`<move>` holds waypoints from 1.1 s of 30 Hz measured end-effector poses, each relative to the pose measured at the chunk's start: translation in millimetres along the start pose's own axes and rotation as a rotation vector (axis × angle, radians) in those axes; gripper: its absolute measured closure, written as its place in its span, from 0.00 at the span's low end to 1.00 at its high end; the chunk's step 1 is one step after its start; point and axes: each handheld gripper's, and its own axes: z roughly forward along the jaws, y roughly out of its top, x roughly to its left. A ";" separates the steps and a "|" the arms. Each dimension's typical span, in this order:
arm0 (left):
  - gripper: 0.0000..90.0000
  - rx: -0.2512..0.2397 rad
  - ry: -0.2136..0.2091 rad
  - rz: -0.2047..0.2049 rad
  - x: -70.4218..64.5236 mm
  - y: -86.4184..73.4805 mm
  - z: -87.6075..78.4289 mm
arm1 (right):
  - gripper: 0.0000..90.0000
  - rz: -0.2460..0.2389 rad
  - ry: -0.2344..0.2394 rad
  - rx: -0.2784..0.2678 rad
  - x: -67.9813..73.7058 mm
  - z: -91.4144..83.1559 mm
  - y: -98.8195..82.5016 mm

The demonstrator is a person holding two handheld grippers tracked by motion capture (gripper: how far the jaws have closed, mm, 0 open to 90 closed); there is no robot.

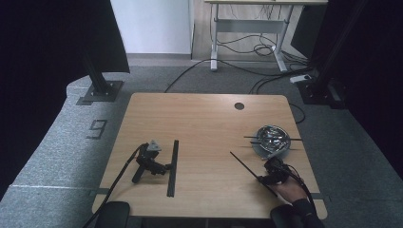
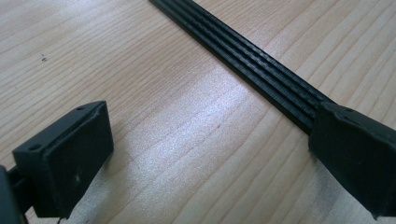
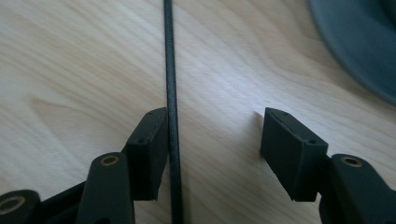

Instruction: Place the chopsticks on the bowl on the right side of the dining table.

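Thin black rod (image 3: 171, 70) lies flat on table (image 1: 204, 123), near right, between parted jaws of right gripper (image 3: 212, 140), against one pad, not clamped. Hand (image 1: 291, 190) low at near edge behind it. Grey dish (image 1: 272, 140) just beyond. Left gripper (image 2: 205, 154) rests unheld, jaws wide apart, beside ribbed black strip (image 2: 247, 65).

From the high view we look forward and down on the whole worktop (image 1: 204, 123) from above its near edge, far enough back to take in the floor beyond it. The left gripper view sits low and close, facing along the left tool (image 2: 205, 154) toward the ribbed black strip (image 2: 252, 65), which the high view shows too (image 1: 172, 167). The right gripper view, equally near, looks down on the thin black rod (image 3: 171, 93), shared with the high view (image 1: 247, 166).
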 end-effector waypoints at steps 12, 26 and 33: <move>0.00 0.001 0.000 0.000 0.0 0.0 -0.1 | 0.62 -0.044 0.053 0.084 -4.5 2.0 21.4; 0.00 0.001 0.000 0.000 0.0 0.0 -0.1 | 0.83 -0.151 0.059 0.289 9.1 15.0 58.8; 0.00 0.000 0.000 -0.001 -0.1 0.0 0.0 | 0.88 -0.170 0.062 0.386 13.5 20.5 71.1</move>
